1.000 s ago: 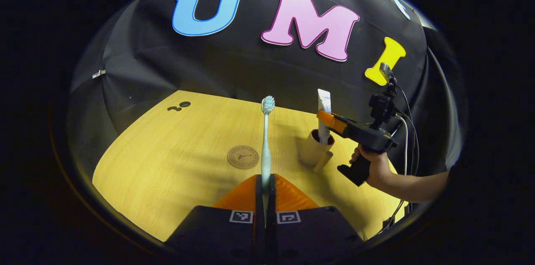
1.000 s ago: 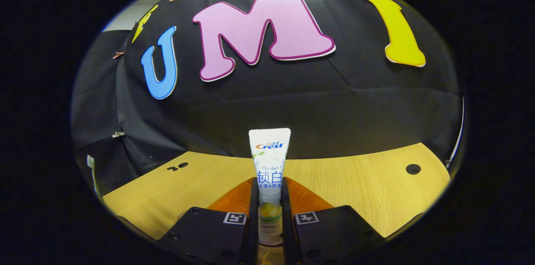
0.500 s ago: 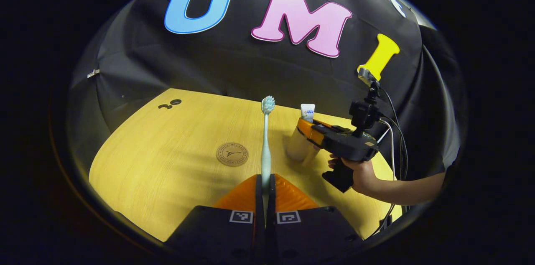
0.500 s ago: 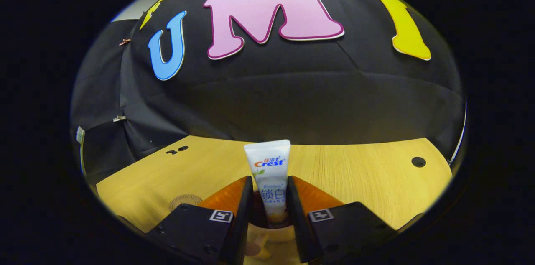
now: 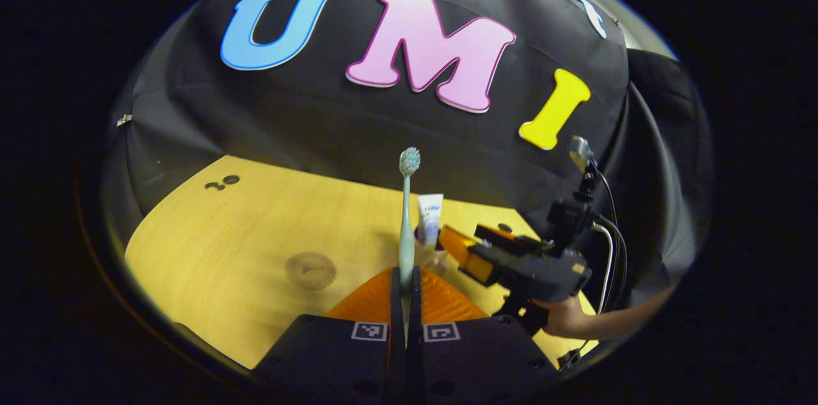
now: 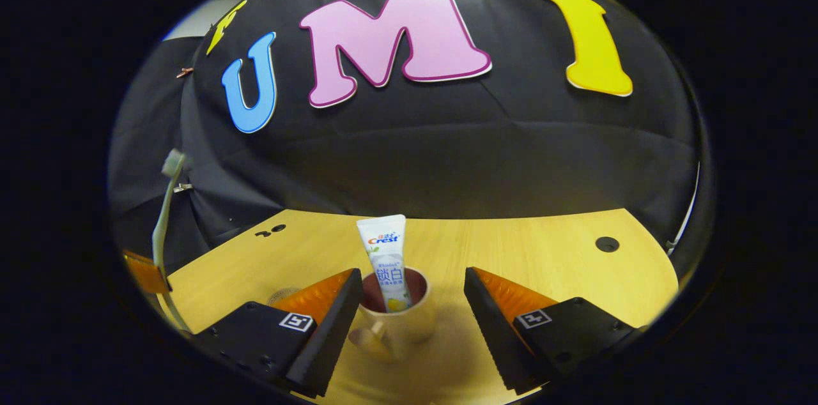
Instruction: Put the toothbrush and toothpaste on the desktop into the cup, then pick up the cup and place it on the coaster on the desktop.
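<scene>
Paste (image 6: 385,261) dropped in cup (image 6: 396,322), right gripper (image 6: 412,315) spread wide; left gripper (image 5: 405,303) clamps brush (image 5: 406,220) (coaster (image 5: 310,269) next).

Left tongs (image 5: 405,283) are clamped on the toothbrush (image 5: 406,220), bristles up. Past it the toothpaste (image 5: 430,220) sits in the cup (image 5: 436,258), with the right tongs (image 5: 470,252) just beside on the counter (image 5: 223,245).

toothpaste (image 6: 385,262): word "Crest" near the top of the tube, Chinese characters "锁白" below it
coaster (image 5: 310,269): a round print, too blurred to read
</scene>
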The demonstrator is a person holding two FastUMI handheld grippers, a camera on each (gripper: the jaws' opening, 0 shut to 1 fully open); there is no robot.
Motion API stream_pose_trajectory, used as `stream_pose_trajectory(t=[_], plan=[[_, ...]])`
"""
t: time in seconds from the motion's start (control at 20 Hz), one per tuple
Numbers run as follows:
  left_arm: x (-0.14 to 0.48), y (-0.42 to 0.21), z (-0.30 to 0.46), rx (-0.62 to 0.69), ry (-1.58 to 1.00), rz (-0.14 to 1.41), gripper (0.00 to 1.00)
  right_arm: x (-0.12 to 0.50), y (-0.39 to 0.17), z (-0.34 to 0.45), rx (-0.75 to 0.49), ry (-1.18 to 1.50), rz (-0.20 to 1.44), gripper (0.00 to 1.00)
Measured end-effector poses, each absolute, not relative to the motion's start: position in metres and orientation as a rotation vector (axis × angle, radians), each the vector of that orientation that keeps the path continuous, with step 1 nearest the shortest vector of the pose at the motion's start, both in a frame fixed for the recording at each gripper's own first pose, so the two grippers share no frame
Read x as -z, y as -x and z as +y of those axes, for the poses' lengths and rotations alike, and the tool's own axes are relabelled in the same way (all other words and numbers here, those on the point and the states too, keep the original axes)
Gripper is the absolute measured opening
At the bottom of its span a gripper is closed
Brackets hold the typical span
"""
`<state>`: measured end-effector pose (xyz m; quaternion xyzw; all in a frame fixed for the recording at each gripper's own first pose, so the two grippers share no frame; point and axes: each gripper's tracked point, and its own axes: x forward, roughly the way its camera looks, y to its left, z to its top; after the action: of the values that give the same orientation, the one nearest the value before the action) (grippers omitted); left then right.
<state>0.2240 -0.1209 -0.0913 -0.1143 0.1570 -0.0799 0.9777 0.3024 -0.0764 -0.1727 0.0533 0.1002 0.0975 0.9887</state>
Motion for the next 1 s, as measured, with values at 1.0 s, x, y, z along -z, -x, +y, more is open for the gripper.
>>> stream_pose_trajectory(t=[1.0], plan=[[0.119,-0.391,-0.187,0.284,0.123,-0.002,0.06,0.216,-0.243,-0.162,-0.086,-0.109,0.334,0.98]])
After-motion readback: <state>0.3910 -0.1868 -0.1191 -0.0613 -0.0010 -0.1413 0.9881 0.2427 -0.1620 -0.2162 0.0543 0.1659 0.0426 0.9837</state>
